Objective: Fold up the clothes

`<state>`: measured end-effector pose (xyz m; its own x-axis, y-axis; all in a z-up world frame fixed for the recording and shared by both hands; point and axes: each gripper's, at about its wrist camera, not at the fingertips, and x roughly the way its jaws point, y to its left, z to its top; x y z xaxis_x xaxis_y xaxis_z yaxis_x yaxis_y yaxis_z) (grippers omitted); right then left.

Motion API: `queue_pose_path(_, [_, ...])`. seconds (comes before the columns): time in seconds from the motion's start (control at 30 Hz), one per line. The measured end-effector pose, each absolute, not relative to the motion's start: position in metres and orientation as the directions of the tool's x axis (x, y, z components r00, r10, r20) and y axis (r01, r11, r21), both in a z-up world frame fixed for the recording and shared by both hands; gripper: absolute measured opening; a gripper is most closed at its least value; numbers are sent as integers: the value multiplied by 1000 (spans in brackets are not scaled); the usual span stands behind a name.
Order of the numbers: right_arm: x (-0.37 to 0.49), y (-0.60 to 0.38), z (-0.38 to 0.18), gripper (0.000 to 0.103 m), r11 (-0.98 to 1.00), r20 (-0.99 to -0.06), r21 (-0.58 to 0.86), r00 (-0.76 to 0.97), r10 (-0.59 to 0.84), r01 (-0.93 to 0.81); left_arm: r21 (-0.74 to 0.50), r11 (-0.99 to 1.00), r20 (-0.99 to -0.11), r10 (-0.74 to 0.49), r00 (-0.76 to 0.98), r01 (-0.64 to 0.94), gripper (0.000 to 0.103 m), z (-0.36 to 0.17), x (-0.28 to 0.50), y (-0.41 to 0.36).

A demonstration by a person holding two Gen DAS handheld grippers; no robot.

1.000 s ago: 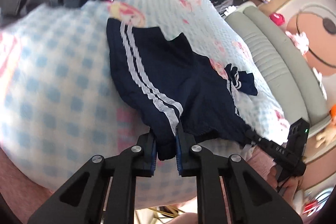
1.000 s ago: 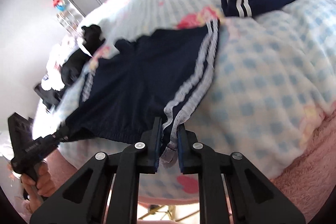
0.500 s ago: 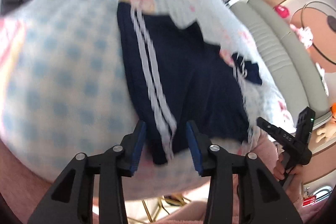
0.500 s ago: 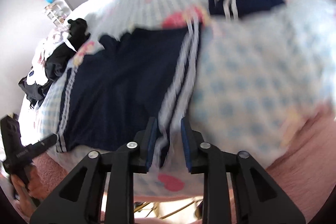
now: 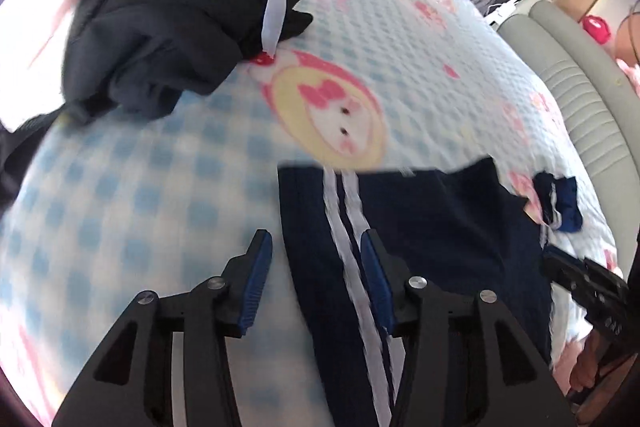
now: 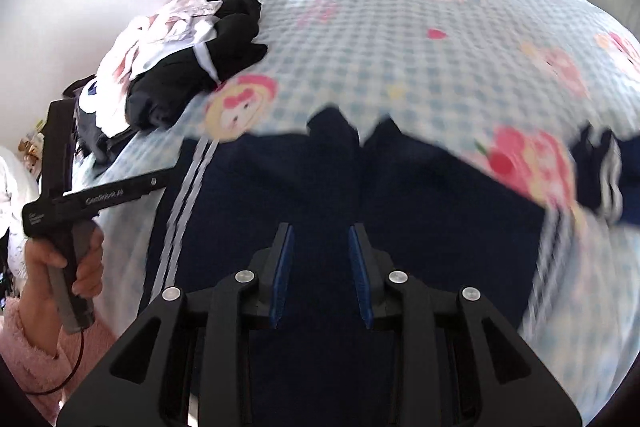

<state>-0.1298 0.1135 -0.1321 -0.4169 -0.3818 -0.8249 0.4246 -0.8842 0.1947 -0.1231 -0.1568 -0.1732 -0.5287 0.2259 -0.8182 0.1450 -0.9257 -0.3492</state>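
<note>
Navy shorts [image 6: 320, 195] with white side stripes lie flat on the blue checked bedspread [image 6: 400, 27]. In the left wrist view the shorts [image 5: 440, 227] lie below and right of my left gripper [image 5: 316, 251], which is open over their striped left edge. My right gripper [image 6: 320, 247] is open and empty above the middle of the shorts. The left gripper's body also shows in the right wrist view [image 6: 100, 199], held in a hand.
A pile of black and white clothes [image 5: 180, 19] lies at the far left of the bed, also in the right wrist view [image 6: 200, 55]. A small navy striped garment [image 5: 560, 203] lies to the right of the shorts. A grey padded headboard [image 5: 580, 99] runs along the right.
Both grippers have opened and let go of the shorts' waistband corners, then lifted and moved forward over the shorts. The shorts now lie flat on the bed.
</note>
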Motion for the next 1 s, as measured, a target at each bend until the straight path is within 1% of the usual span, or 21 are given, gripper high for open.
queue_pose_path(0.07, [-159, 102, -145, 29, -884, -836, 212, -391, -385, 416, -332, -933, -817, 211, -536, 140, 40, -178, -134, -159])
queue_pose_path(0.1, [-172, 99, -152, 29, -883, -842, 228, -373, -390, 409, -334, -934, -806, 214, -552, 126, 19, -179, -137, -160])
queue_pose_path(0.13, [-184, 96, -159, 29, -882, -847, 248, -352, -398, 400, -338, -935, -796, 224, -563, 107, 10, -178, -139, -159])
queue_pose_path(0.2, [-204, 91, -171, 27, -878, -852, 281, -321, -414, 387, -316, -944, -788, 209, -578, 90, 6, -174, -141, -155])
queue_pose_path(0.23, [-211, 90, -175, 24, -875, -849, 291, -316, -423, 388, -302, -949, -783, 196, -591, 86, 6, -171, -140, -155])
queue_pose_path(0.3, [-218, 84, -178, 9, -874, -848, 274, -328, -417, 402, -276, -958, -766, 166, -621, 84, 6, -163, -136, -156])
queue_pose_path(0.4, [-223, 77, -178, 7, -878, -833, 252, -370, -411, 407, -278, -955, -747, 147, -648, 103, 6, -157, -133, -165])
queue_pose_path(0.47, [-230, 77, -185, 7, -887, -830, 258, -382, -406, 384, -288, -950, -756, 146, -639, 123, 6, -164, -136, -171])
queue_pose_path(0.53, [-238, 77, -194, 7, -897, -830, 264, -389, -399, 355, -323, -936, -787, 182, -589, 142, 10, -180, -144, -176])
queue_pose_path(0.6, [-243, 76, -206, 7, -904, -845, 262, -372, -383, 337, -355, -921, -802, 213, -558, 158, 11, -190, -148, -181])
queue_pose_path(0.63, [-242, 77, -204, 8, -905, -843, 269, -374, -388, 330, -363, -918, -788, 212, -578, 158, 17, -182, -143, -182])
queue_pose_path(0.67, [-240, 79, -199, 12, -904, -836, 277, -383, -394, 325, -365, -919, -767, 205, -608, 151, 21, -171, -136, -182])
queue_pose_path(0.7, [-233, 83, -188, 20, -898, -816, 295, -403, -414, 325, -370, -919, -738, 204, -643, 133, 32, -159, -126, -181])
queue_pose_path(0.73, [-225, 87, -175, 24, -889, -789, 317, -428, -440, 329, -382, -918, -710, 215, -671, 110, 35, -148, -116, -180])
queue_pose_path(0.77, [-217, 92, -162, 27, -878, -771, 338, -437, -464, 338, -392, -916, -690, 231, -686, 86, 35, -140, -107, -177])
queue_pose_path(0.83, [-198, 99, -138, 27, -854, -741, 375, -436, -510, 361, -392, -919, -672, 250, -697, 49, 35, -128, -89, -168])
queue_pose_path(1.0, [-126, 120, -99, 26, -845, -731, 369, -441, -521, 387, -369, -929, -672, 277, -687, -13, 32, -128, -37, -125])
